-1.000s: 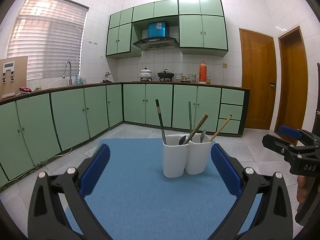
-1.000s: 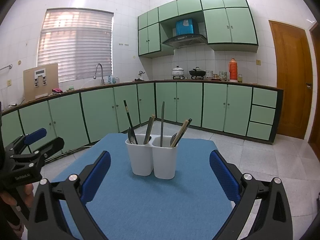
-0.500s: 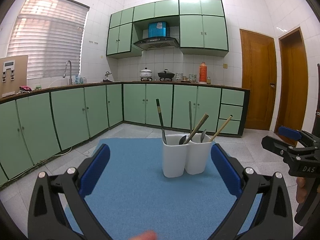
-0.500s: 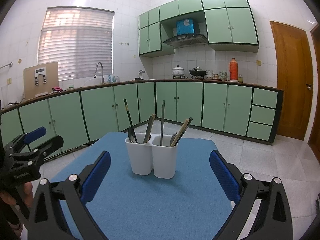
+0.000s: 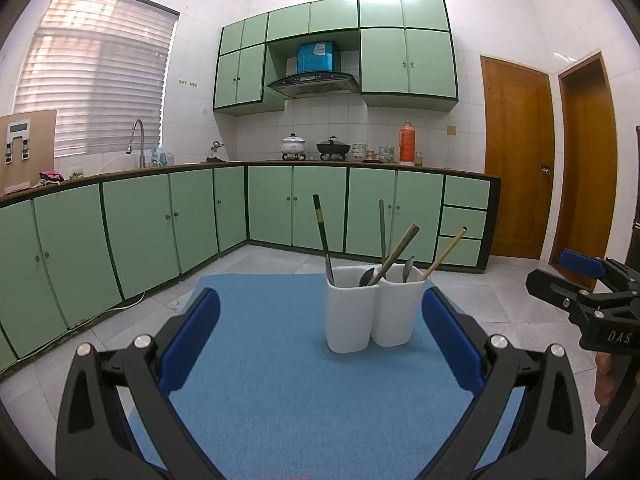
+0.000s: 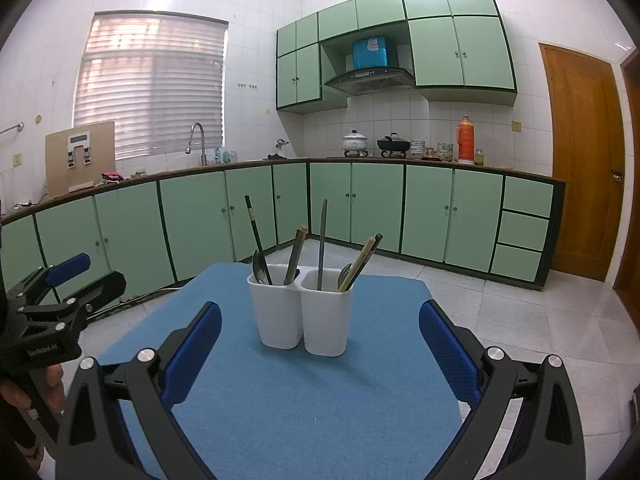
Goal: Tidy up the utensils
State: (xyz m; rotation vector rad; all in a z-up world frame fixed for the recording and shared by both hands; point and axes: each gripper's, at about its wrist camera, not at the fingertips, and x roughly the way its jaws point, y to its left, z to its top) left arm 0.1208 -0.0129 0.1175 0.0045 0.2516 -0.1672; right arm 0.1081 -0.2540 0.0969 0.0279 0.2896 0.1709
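A white two-compartment utensil holder [image 5: 370, 310] [image 6: 304, 314] stands on a blue mat [image 5: 280, 380] [image 6: 312, 400]. Chopsticks and spoons stand in both compartments, among them a dark chopstick [image 5: 322, 232] [image 6: 258, 238] and tan chopsticks [image 5: 396, 252] [image 6: 360, 260]. My left gripper [image 5: 320, 340] is open and empty, short of the holder. My right gripper [image 6: 320, 344] is open and empty, also short of the holder. Each gripper shows at the other view's edge: the right one [image 5: 584, 280], the left one [image 6: 68, 280].
The mat covers a small table with tiled floor [image 6: 540, 320] around it. Green base cabinets [image 5: 160, 220] run along the left and back walls. Wooden doors [image 5: 516, 160] are at the right.
Both views have hardly shifted. A pale blur at the left wrist view's bottom edge half a second ago is gone.
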